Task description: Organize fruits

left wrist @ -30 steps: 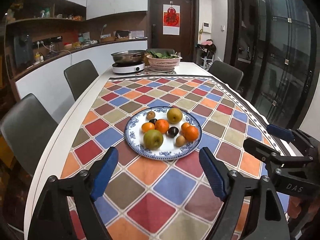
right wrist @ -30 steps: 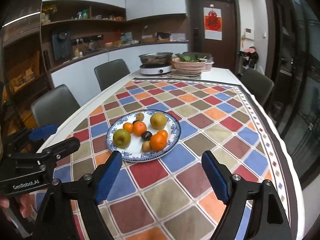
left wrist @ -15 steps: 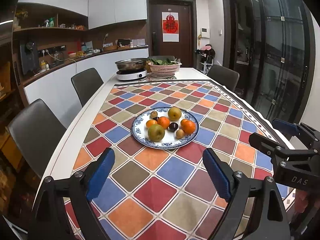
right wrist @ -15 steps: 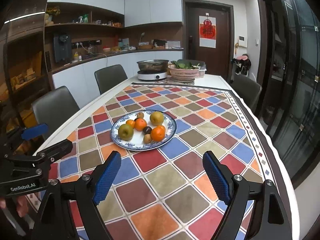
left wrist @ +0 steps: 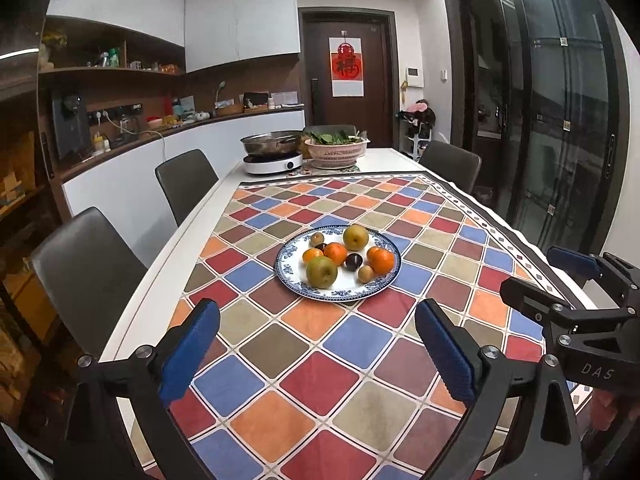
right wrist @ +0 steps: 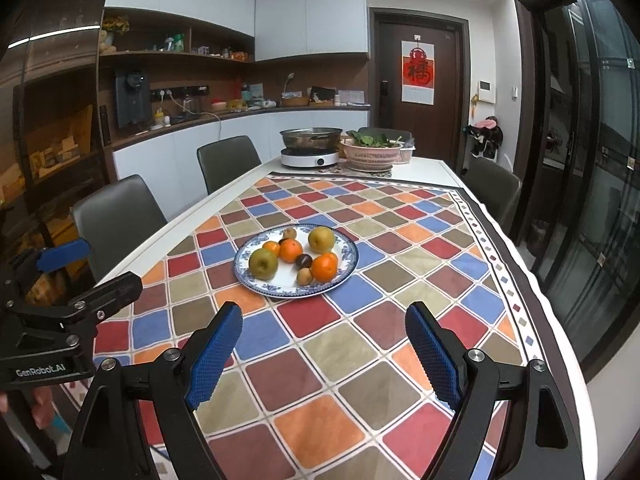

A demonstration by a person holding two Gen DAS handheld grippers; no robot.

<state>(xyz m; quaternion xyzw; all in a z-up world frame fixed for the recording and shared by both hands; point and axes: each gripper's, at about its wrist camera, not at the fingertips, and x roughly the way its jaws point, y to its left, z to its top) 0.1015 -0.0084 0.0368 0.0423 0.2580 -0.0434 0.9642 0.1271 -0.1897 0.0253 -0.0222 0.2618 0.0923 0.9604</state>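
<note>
Plate (left wrist: 390, 276): blue-and-white, on the checked cloth (left wrist: 352, 360) of the tabletop (left wrist: 132, 312), well ahead of both tools.
Fruit on plate: two green-brown pears (left wrist: 321, 272), (left wrist: 355, 237); several oranges (left wrist: 382, 261); two dark plums (left wrist: 353, 261); two small brown kiwis (left wrist: 365, 273). All lie within the rim, none on the cloth.
Left hand-held gripper (left wrist: 316, 356): jaws spread wide, holding nothing, low over the near cloth.
Right hand-held gripper (right wrist: 324, 354): jaws spread wide, empty, beside the left one.
Stage, judged: fruit gathered on one plate fits a finished sort; it also fits a mixed pile awaiting grouping. The views do not settle which.
Handling note: any pick calls for a descent from above onto one fruit, pads on opposite sides at its widest girth, clear of touching neighbours; round fruit rolls readily.
Change from earlier frames: both views sit farther back and higher; the plate shows smaller, more room in view. Fruit layout unchanged; jaws as wide as then.
</note>
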